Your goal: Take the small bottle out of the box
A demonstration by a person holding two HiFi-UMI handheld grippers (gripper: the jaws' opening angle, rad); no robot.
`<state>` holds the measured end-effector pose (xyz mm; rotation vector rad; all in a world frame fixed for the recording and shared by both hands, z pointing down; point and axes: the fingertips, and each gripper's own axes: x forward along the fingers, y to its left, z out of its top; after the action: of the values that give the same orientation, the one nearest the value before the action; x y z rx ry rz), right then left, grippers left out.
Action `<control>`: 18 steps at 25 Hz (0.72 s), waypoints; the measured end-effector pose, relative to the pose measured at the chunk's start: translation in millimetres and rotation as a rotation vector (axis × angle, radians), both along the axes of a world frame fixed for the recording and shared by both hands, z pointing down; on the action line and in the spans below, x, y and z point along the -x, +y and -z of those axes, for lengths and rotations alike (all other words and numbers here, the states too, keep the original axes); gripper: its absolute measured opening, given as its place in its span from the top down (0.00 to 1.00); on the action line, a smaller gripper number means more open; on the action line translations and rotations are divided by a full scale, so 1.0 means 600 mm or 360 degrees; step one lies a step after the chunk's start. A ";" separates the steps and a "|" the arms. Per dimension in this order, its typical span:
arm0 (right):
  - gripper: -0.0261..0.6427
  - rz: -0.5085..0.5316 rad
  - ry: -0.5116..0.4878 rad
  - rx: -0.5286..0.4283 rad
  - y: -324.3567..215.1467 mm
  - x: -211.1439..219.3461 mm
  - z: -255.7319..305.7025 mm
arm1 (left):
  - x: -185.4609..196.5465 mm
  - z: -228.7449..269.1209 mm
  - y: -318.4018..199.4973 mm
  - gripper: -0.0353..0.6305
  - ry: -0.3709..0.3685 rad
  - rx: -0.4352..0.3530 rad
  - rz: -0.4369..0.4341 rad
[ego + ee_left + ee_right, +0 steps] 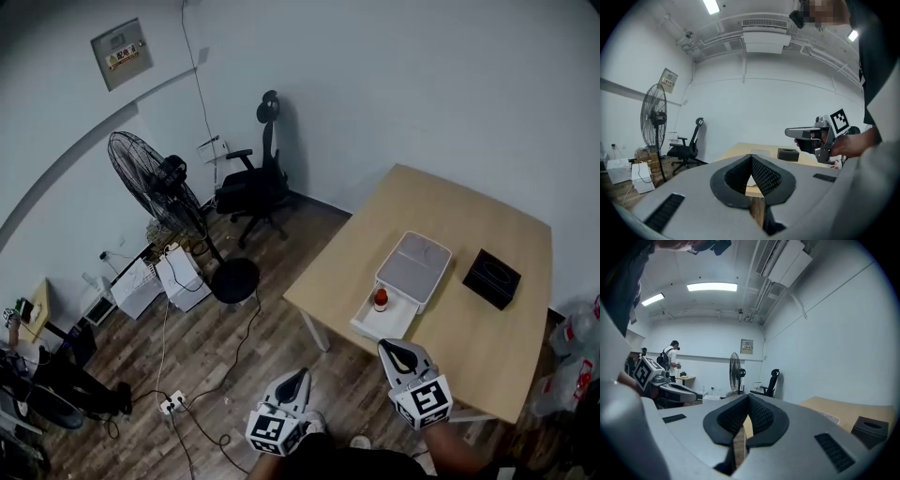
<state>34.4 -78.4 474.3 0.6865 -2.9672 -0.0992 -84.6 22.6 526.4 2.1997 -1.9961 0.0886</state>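
**A:** How do the jaws stand?

**B:** Both pairs are pressed together with nothing between them, on the left gripper (298, 376) and the right gripper (390, 348) alike.

**A:** And the small bottle (381, 299)?

**B:** It stands upright in the pulled-out front tray of the white box (418, 261) on the table (441, 202), touched by neither gripper. It is near the right gripper's tips, just ahead of them. The left gripper hangs off the table's edge over the floor (234, 347), farther away. A black box (491, 277) sits to the right of the white box.

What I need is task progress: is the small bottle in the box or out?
In: the small bottle sits in the slid-out tray of the white box on the table.
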 end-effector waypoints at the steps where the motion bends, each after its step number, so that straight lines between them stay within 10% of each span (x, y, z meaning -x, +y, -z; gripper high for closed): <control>1: 0.94 0.0004 0.0014 -0.0013 -0.008 0.005 -0.001 | 0.002 -0.004 -0.009 0.93 0.0002 0.0006 -0.0014; 18: 0.94 -0.0304 0.0035 -0.0042 -0.224 0.152 0.023 | 0.156 0.022 -0.279 0.93 -0.0048 -0.0061 -0.0408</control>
<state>-56.7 -212.5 460.5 0.9606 -2.8666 -0.1311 -178.2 -144.9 513.3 2.4819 -1.7325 0.1170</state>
